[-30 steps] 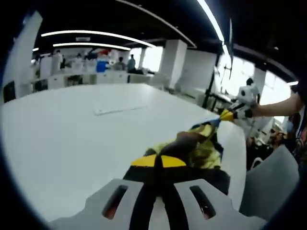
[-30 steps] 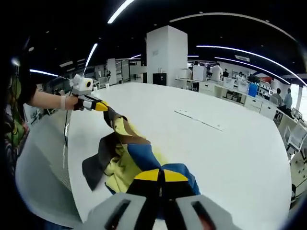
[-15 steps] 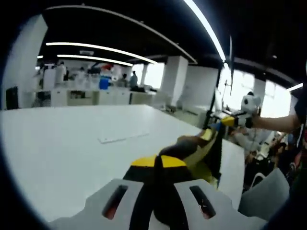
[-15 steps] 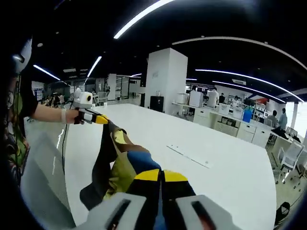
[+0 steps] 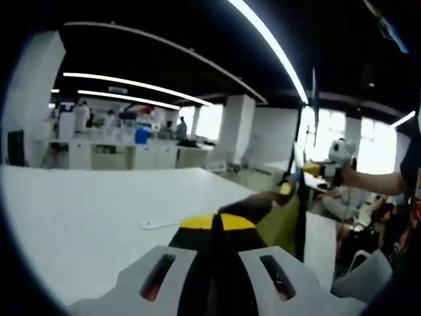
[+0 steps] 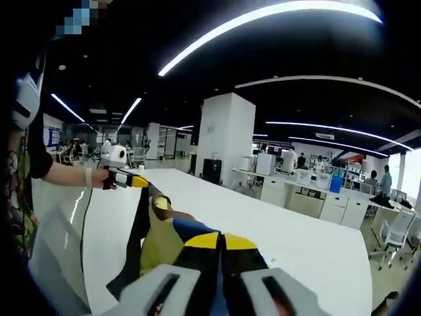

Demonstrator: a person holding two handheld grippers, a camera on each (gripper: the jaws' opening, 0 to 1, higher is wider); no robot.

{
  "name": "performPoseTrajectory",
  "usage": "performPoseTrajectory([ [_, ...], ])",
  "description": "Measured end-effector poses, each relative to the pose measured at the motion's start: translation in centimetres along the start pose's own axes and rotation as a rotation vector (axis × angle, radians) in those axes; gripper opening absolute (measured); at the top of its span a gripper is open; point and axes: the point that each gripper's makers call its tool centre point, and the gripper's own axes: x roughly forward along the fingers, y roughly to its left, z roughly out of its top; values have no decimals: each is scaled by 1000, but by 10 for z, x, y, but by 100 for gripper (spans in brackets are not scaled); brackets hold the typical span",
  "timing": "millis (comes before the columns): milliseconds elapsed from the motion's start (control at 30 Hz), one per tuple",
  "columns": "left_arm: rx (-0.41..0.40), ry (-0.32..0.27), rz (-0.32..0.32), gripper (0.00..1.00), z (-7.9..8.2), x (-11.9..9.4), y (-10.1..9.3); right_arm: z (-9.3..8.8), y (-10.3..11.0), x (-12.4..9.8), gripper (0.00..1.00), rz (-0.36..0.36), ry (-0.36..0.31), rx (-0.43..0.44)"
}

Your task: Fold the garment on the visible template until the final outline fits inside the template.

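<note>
The left gripper (image 5: 217, 224) has its jaws pinched on one end of the garment (image 6: 158, 234), a yellow, black and blue piece held up in the air above the near edge of the white table (image 5: 85, 224). The cloth stretches across to the right gripper (image 6: 220, 242), whose jaws are clamped on the other end. A chair (image 6: 56, 257) stands off the table's edge.
</note>
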Motion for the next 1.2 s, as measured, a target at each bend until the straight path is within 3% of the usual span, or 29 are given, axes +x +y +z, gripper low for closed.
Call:
performPoseTrajectory([
  [200,-12,18,0,0,-1,18,16,-3,-18,19,0,3,20,-13],
  [333,-36,42,10,0,-11,31,33,-14,-35,38,0,-1,36,-1],
  [567,-49,141,59,0,-57,65,73,-68,-66,79,0,-13,138,53],
  [733,-74,246,106,0,-108,94,107,-124,-83,119,0,-8,223,106],
  [867,-76,281,117,0,-130,109,119,-157,-96,140,0,-20,264,160],
  [933,-67,265,140,0,-133,112,126,-171,-103,147,0,-35,271,186],
  [1000,-114,248,195,0,-140,114,137,-183,-110,152,0,-52,282,201],
  [1100,-124,314,197,0,-170,124,143,-201,-115,162,0,-63,303,236],
  [1200,-146,347,224,0,-189,131,149,-223,-117,172,0,-70,352,232],
])
